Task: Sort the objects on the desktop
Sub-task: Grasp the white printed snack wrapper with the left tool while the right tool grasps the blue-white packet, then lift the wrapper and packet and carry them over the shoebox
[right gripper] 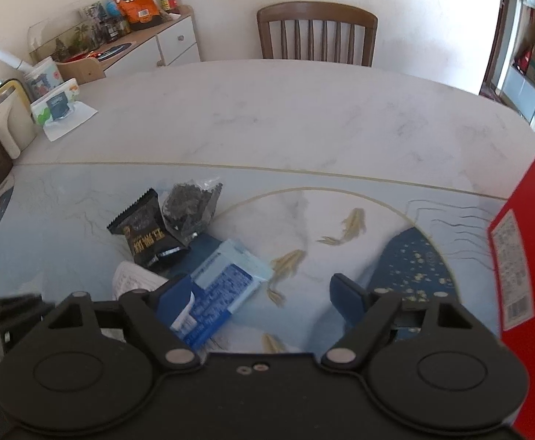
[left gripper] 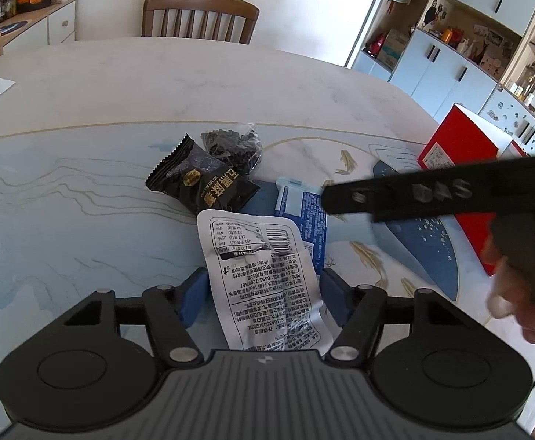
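Note:
A white snack packet (left gripper: 264, 282) lies printed side up between the blue pads of my left gripper (left gripper: 264, 291), which press on its two long edges. Beyond it lie a black packet (left gripper: 201, 183) and a clear bag of dark pieces (left gripper: 234, 146). A blue packet (right gripper: 223, 293) lies flat, partly under the left pad of my right gripper (right gripper: 264, 295). That gripper stands open above the table with its pads off the packet. In the left wrist view the right gripper's black body (left gripper: 396, 194) crosses over the blue packet (left gripper: 300, 209).
A red box (right gripper: 517, 256) stands at the right edge of the table mat. A wooden chair (right gripper: 317, 33) is at the far side. A tissue pack (right gripper: 56, 104) and containers sit at the far left. A hand (left gripper: 506, 293) holds the right gripper.

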A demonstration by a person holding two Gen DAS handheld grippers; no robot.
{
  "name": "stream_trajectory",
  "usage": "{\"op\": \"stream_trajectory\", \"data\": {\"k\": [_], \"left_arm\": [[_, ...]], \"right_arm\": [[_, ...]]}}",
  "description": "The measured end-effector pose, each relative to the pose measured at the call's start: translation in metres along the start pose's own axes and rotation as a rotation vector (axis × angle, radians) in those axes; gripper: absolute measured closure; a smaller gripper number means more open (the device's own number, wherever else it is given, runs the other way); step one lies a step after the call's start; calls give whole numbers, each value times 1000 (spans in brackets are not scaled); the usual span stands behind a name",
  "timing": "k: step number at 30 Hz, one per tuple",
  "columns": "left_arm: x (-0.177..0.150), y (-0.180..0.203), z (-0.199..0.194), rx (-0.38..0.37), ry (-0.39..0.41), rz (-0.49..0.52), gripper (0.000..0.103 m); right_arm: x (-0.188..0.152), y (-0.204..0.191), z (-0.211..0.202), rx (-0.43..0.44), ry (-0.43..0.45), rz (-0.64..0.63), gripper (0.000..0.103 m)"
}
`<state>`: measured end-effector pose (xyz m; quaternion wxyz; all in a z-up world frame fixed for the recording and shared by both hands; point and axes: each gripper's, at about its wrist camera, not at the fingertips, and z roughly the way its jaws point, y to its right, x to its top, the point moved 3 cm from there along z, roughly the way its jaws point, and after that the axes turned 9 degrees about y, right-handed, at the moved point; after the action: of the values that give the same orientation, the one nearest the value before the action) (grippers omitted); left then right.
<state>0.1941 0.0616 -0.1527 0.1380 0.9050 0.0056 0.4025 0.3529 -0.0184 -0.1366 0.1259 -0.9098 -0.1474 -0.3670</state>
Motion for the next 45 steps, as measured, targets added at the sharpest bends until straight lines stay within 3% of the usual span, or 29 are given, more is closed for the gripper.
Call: {"op": "stream_trajectory", "data": {"k": [16,19,22,32,45], "left_arm": [[0,0,1,-7,-1,8,38],[0,1,1,-6,-1,12,38],[0,1,2,-5,-3,19,38],[0,-3,-1,-13,-4,10,41],[-1,-6,-6,-7,-8,2,42]], "right_arm": [[-1,-27,40,-136,-87,35,29],[-2,-30,40,-168,-86,29,40],[-3,-32,42,-184,-97,20,40],[-9,1,35,-144,-119,38,47],[-38,39,-5,-106,-126,85,51]]}}
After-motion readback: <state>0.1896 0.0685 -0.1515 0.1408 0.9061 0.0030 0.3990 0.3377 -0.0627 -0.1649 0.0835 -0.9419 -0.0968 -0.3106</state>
